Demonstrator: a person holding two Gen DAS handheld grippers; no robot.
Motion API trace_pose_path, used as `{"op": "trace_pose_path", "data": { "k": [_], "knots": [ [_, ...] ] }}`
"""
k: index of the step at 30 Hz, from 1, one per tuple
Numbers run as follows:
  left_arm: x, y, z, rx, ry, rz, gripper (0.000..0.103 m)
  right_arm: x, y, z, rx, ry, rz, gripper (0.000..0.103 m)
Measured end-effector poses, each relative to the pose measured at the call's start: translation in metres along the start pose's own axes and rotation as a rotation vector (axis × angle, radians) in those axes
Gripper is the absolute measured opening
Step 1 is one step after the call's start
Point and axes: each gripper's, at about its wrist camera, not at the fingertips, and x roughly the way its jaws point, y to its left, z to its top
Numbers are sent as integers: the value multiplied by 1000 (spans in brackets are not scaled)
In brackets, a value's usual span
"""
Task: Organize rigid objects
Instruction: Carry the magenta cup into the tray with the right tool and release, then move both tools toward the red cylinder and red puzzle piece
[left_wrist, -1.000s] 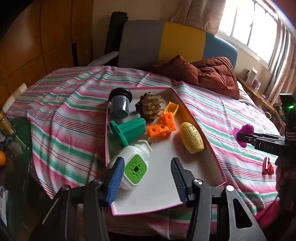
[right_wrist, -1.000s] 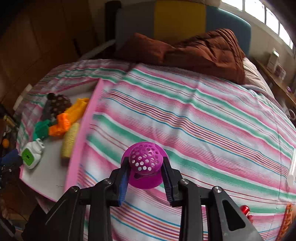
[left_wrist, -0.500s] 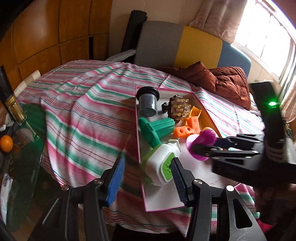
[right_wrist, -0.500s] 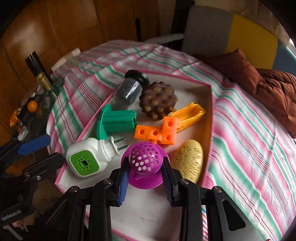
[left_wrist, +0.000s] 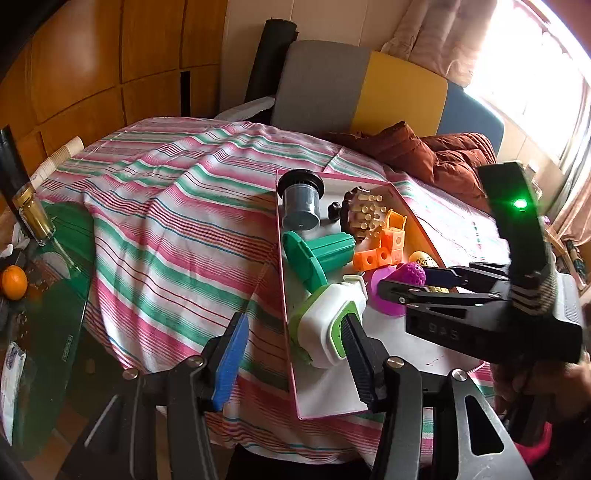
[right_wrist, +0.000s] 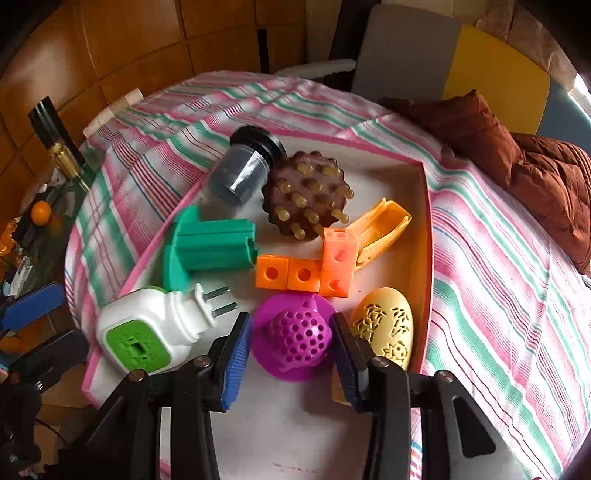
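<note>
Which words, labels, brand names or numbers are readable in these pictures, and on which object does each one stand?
"DAS": embossed on the right gripper body, only partly legible.
Strip label on the green glass table edge: too small to read.
Print on the white packet at the left edge: blurred.
Nothing readable on the toys.

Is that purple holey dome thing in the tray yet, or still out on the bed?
In. The purple dome sits on the tray floor, between the plug-in and yellow egg; the right claw is opening around it.

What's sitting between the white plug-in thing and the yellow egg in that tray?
The purple perforated strainer, resting on the tray floor between the white plug-in and yellow egg, seen from the right wrist view.
</note>
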Motion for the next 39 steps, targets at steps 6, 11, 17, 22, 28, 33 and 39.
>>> {"op": "trace_pose_path", "data": {
  "k": [6,11,17,22,28,33,39],
  "knots": [
    [-3,-2,-1,10,-6,1,53,-20,-4,-5,29,-54,11,43],
    [-8,-7,-3,25,-12,-1,53,-37,-7,-15,43,-82,6,43],
    [-12,-15,-4,50,-17,-7,53,-58,-18,-34,81,-103,-15,43],
    [-15,-22,-4,73,-24,-10,53,-70,-35,-44,112,-119,-39,43],
    [-16,-31,-4,98,-23,-21,55,-87,-66,-60,152,-119,-104,43],
    [-15,-43,-3,125,-26,-40,55,-104,-110,-82,244,-103,-174,43],
    [-14,-67,0,184,-26,-73,55,-135,-182,-117,483,-118,-263,43]
  ]
}}
